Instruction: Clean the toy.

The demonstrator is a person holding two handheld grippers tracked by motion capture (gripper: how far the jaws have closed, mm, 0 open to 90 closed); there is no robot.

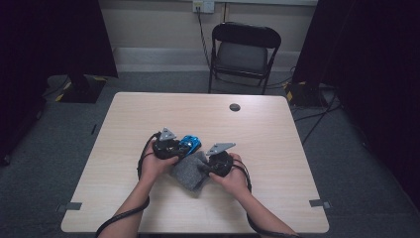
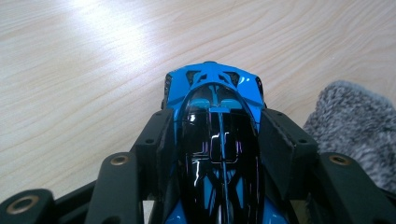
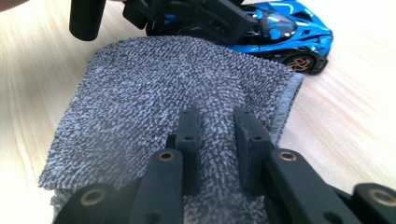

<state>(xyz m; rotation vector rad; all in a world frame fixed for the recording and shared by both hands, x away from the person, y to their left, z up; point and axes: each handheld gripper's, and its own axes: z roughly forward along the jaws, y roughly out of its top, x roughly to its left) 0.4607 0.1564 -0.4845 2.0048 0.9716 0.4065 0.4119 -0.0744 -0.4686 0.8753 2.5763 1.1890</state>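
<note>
A glossy blue and black toy car [image 2: 215,88] sits on the pale wooden table [image 1: 148,114], and my left gripper [image 2: 217,128] is shut on its sides, one jaw against each flank. From above, the car [image 1: 191,144] pokes out just right of the left gripper [image 1: 182,147]. A grey fluffy cloth [image 3: 149,84] lies beside the car [image 3: 285,32]. My right gripper [image 3: 217,119] rests on it with jaws close together, pinching a fold of the cloth. In the high view the right gripper [image 1: 204,167] is over the cloth [image 1: 190,173], close to the left hand.
A small dark round plug [image 1: 235,107] sits in the table near its far edge. A black folding chair [image 1: 243,52] stands beyond the table. Bare tabletop spreads left, right and behind the hands. The cloth's edge [image 2: 355,126] lies right of the car.
</note>
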